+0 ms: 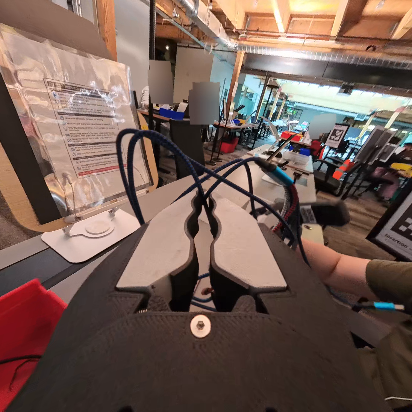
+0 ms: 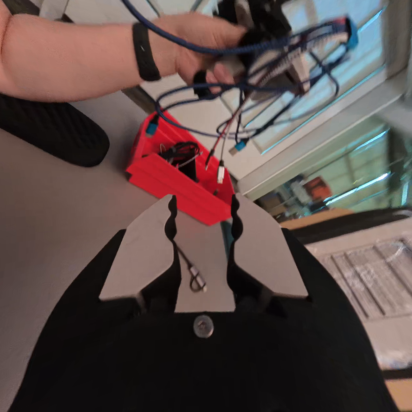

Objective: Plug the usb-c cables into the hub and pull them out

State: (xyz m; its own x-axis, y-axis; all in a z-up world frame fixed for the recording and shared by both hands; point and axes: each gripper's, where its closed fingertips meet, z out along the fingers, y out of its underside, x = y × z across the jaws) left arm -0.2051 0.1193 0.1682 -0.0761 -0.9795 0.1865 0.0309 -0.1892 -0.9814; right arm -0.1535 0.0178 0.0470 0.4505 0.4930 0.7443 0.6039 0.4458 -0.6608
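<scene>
With the left tool nearly closed on blue cables and the right tool open and empty, I'd untangle one plug ahead first.

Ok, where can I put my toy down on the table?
The grey table left of the red bin is bare. It is crowded in the bin and above it, where cables dangle from a hand. A small cable lies between the open right tongs.
</scene>
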